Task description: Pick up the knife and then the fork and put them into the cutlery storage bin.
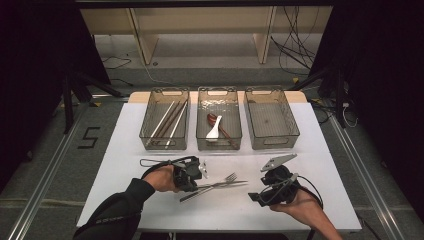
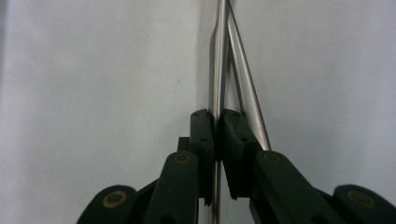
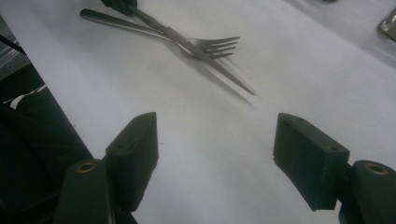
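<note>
Your left gripper has its jaws closed tight on a thin steel piece, seemingly a knife, pinched edge-on between the pads; in the left gripper view its far end runs off the top of the frame, so the tip is cut off. Just beside the right pad a second steel handle, the fork, slants away and slips under that jaw, and you cannot tell whether it is touched. In the high view the two pieces cross just ahead of your left gripper, but they blur together there and your hand covers the near ends. Your right gripper stands wide open with nothing between the jaws, only bare white table ahead; the crossed cutlery lies well beyond its tips, up and to the left in its own view. The handle ends there vanish under a dark shape at the top edge.
</note>
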